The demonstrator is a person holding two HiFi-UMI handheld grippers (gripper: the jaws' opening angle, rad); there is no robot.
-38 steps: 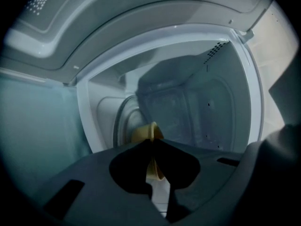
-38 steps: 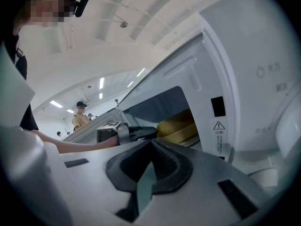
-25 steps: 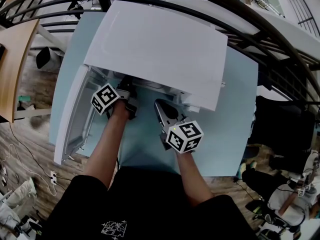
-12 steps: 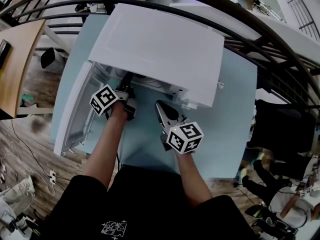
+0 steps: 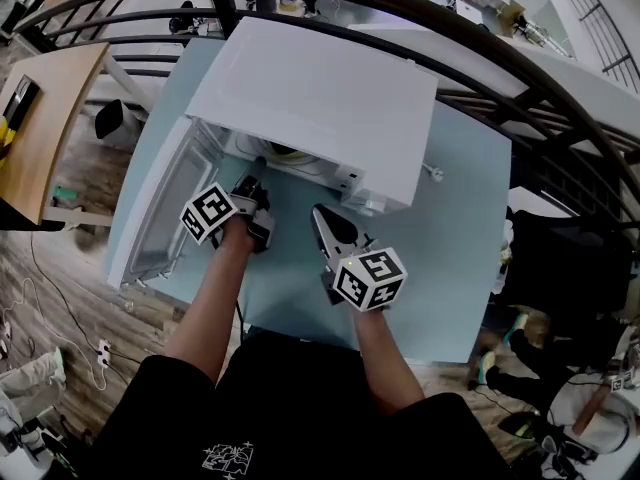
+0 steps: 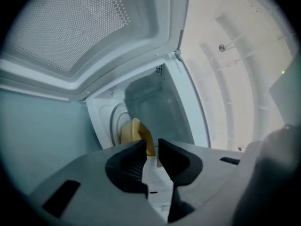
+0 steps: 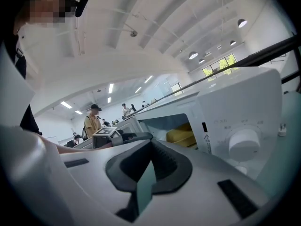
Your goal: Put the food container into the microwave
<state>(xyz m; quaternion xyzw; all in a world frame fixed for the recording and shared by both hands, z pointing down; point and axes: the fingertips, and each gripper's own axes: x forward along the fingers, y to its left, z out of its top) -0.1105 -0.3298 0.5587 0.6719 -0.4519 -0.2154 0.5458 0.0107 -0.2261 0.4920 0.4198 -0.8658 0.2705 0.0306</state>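
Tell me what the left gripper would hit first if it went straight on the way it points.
Probably the yellow food container, sitting inside the open microwave just beyond the left gripper; depth is unclear.

White microwave (image 5: 320, 98), yellow food container (image 7: 181, 135), pale blue desk (image 5: 455, 258); left gripper (image 6: 151, 147) and right gripper (image 7: 150, 150) grey, their cubes (image 5: 208, 211) black-and-white squared.

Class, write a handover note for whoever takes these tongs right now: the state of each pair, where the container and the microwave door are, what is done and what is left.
Left tongs: slightly apart, empty, at the microwave opening.
Right tongs: closed, empty, over the table in front of the microwave.
Food container: yellow, inside the cavity, not gripped.
Door: open, swung to the left.
Done: container is in.
Left: probably only closing the door, if wanted.
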